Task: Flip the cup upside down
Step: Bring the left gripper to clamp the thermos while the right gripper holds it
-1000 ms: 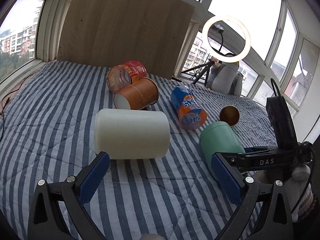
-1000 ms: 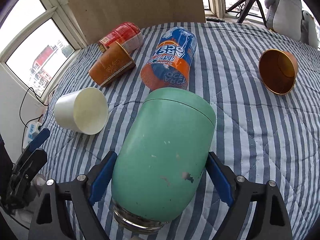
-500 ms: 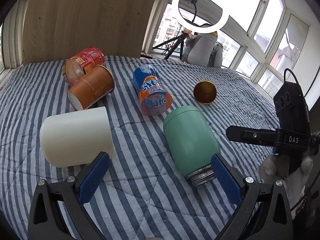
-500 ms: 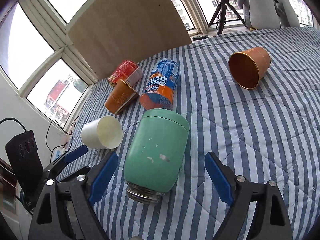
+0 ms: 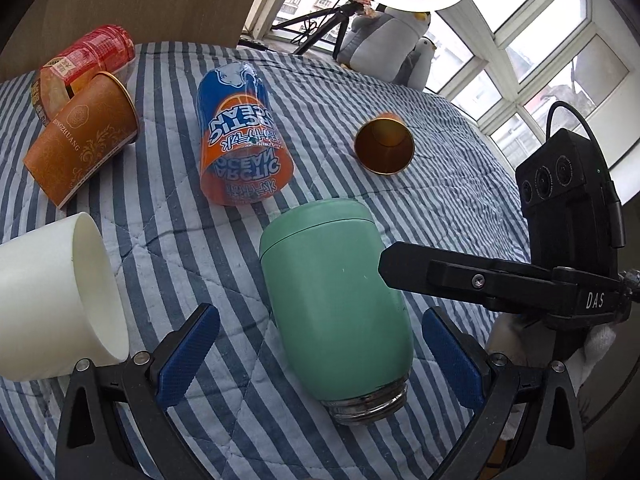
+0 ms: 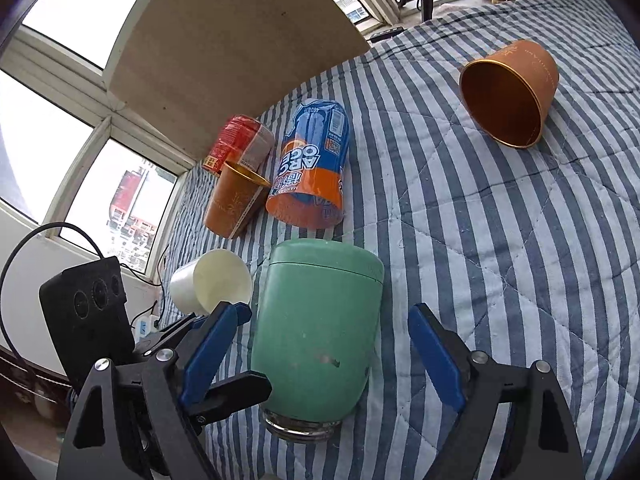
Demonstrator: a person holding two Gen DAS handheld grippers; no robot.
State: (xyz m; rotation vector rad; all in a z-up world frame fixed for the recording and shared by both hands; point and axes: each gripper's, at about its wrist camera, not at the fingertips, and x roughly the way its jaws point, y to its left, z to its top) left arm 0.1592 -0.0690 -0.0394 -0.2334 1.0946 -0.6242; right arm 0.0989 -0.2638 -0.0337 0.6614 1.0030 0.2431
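Note:
A mint-green cup [image 5: 336, 300] lies on its side on the striped bedspread, its threaded glass mouth towards me; it also shows in the right wrist view [image 6: 316, 332]. My left gripper [image 5: 320, 360] is open, its blue pads astride the cup without touching it. My right gripper [image 6: 324, 348] is open too, one pad on each side of the same cup; its black arm [image 5: 480, 280] reaches in from the right in the left wrist view. The left gripper's finger [image 6: 224, 396] shows at the lower left of the right wrist view.
On the bedspread [image 5: 440, 200] lie a white cup [image 5: 52, 304], an orange paper cup [image 5: 84, 144], a red cup [image 5: 88, 60], a blue-orange Arctic Ocean cup [image 5: 240, 136] and a small orange cup [image 5: 384, 144]. Penguin toys [image 5: 384, 40], a ring light and windows stand beyond.
My left gripper has swung right from the white cup and now straddles the green cup. My right gripper has pulled back slightly and stays open around the cup.

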